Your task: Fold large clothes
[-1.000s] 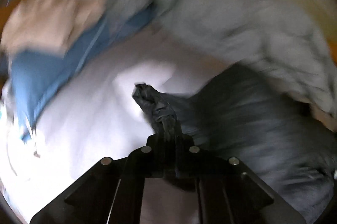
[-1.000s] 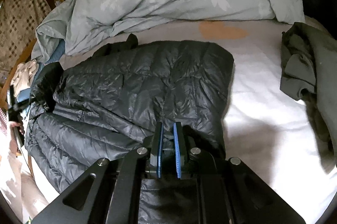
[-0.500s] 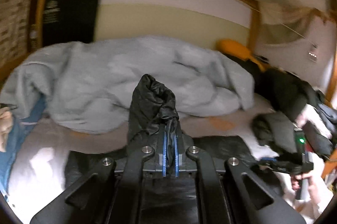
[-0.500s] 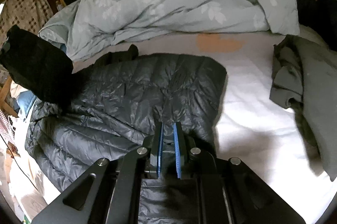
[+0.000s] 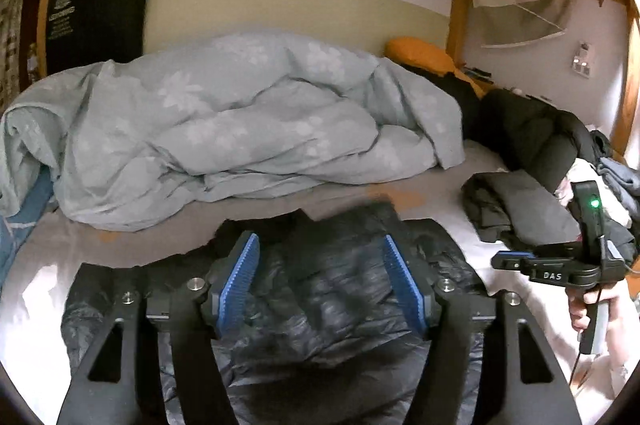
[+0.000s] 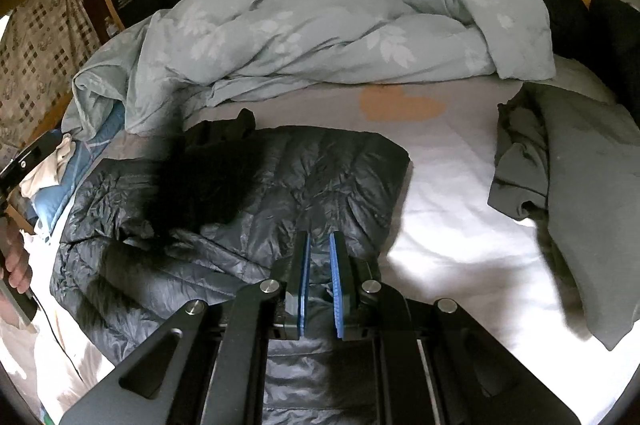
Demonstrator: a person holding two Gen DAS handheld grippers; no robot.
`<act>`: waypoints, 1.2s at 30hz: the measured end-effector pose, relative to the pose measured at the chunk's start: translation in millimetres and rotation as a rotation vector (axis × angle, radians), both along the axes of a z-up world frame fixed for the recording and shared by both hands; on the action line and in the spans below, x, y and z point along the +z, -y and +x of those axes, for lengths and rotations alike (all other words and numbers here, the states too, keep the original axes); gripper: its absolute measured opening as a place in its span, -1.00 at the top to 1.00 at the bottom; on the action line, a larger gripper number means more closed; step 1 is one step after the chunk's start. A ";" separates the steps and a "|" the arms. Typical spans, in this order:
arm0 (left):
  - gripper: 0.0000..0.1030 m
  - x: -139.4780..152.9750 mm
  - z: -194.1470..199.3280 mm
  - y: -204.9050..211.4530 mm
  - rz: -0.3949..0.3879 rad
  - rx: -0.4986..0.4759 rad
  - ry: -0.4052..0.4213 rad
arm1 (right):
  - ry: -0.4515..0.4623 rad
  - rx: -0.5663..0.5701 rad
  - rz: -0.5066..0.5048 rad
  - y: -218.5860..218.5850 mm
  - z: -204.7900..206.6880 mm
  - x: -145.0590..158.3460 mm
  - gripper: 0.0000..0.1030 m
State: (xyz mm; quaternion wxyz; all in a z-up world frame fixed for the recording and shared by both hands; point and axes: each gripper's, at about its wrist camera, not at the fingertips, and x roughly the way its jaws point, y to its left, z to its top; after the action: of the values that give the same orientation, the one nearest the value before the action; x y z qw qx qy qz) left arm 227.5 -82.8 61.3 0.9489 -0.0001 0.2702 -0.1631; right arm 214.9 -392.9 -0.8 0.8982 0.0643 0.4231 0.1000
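1. Quilted and dark grey, the jacket (image 6: 248, 209) lay spread flat on the white sheet (image 6: 452, 237), below the heaped duvet (image 6: 312, 17).
2. My left gripper (image 5: 320, 285) was released, its blue pads (image 5: 240, 273) spread wide with nothing between them; the jacket (image 5: 320, 305) lay directly beneath and ahead of it.
3. My right gripper (image 6: 320, 281) sat over the jacket's near edge with its pads (image 6: 339, 289) close together, a narrow gap showing. Jacket cloth appeared in that gap, but I could not tell whether it was pinched or only lying beneath.
4. A dark smear (image 6: 200, 185) hung over the jacket's left part in the right wrist view, too blurred for me to make out what it was. In the left wrist view the jacket's far edge was smeared in the same way.
5. From the left wrist view I saw the right gripper (image 5: 560, 269) off to the right with a green light on it, held in a hand (image 5: 592, 309) partly cut by the frame edge.
6. A grey garment (image 6: 560, 193) lay crumpled on the sheet to the right, apart from the jacket.
7. The jacket's near hem was hidden behind both gripper frames, and its left side ran out toward the frame edge in the right wrist view.
8. An orange patch (image 6: 400, 105) marked the sheet between jacket and duvet.
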 end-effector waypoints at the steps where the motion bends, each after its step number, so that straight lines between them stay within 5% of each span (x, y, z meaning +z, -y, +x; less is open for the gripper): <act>1: -0.29 -1.2 0.8 -1.0 0.009 0.010 0.003 | -0.004 0.001 -0.001 -0.6 0.8 -0.9 0.81; 6: -0.54 -8.8 -2.8 -31.2 0.036 0.092 0.010 | -0.013 0.007 -0.017 -7.0 1.7 -6.6 0.81; 14: -0.54 -41.1 -17.8 -95.3 0.046 0.218 0.006 | -0.018 0.058 0.028 -37.2 18.9 -23.2 0.78; 17: -0.55 -56.1 -24.1 -111.9 0.104 0.243 0.026 | -0.028 0.076 0.040 -52.4 31.3 -32.2 0.37; 19: -0.55 -69.0 -25.3 -122.3 0.139 0.255 0.027 | -0.045 0.064 0.068 -58.8 40.8 -37.9 -0.08; 24: -0.55 -99.3 -15.8 -144.9 0.173 0.282 -0.029 | -0.087 0.008 0.186 -67.5 59.5 -53.0 -0.08; 29: -0.55 -89.8 -21.9 -161.1 0.117 0.279 -0.004 | -0.056 -0.024 0.080 -90.7 75.9 -60.5 -0.08; 30: -0.55 -88.3 -23.2 -163.4 0.115 0.280 -0.003 | -0.042 -0.028 0.049 -96.7 78.5 -60.9 0.05; 31: -0.55 -87.8 -24.3 -164.7 0.120 0.283 -0.004 | -0.036 -0.020 0.026 -101.9 80.4 -62.4 0.54; 32: -0.55 -87.7 -25.3 -165.4 0.128 0.288 -0.007 | -0.044 -0.007 0.008 -106.6 82.8 -64.6 0.79; 36: -0.55 -88.8 -28.0 -174.3 0.107 0.312 -0.055 | 0.016 -0.015 -0.077 -117.6 70.7 -60.9 0.96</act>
State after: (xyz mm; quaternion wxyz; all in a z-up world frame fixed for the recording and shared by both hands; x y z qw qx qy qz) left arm 199.5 91.6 -27.5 0.9536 0.0041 0.3012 0.0009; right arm 285.6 -275.3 -61.7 0.9040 0.0319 0.4192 0.0773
